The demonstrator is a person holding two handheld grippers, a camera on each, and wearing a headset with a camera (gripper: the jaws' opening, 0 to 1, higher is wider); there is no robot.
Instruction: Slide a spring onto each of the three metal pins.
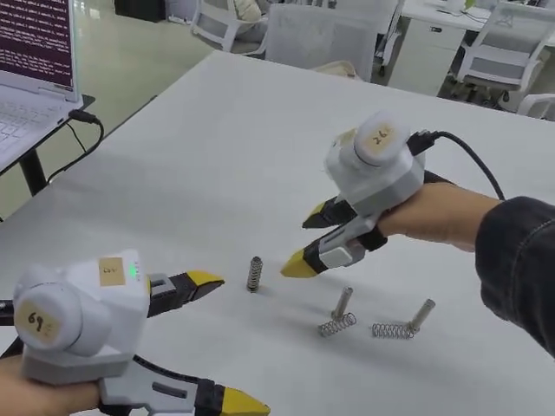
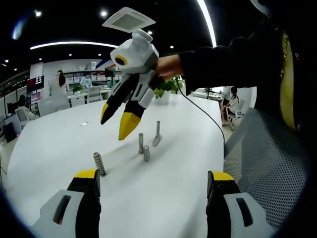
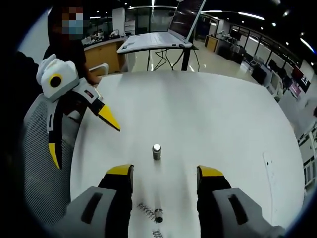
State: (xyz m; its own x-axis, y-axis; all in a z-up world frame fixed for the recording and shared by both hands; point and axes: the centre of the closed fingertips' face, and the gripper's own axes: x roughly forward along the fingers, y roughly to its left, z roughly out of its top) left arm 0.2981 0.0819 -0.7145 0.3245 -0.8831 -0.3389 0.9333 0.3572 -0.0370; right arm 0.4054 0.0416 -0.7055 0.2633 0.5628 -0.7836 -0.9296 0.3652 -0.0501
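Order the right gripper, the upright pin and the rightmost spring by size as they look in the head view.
1. Right gripper.
2. Upright pin and rightmost spring: they look alike, so no rank.

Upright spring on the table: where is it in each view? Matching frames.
Head view: upright spring sits lower centre, left of the bare pins.
Left gripper view: spring lower left, pins to its right.
Right gripper view: spring near centre, a pin below it.
Shared landmark: the bare pins.
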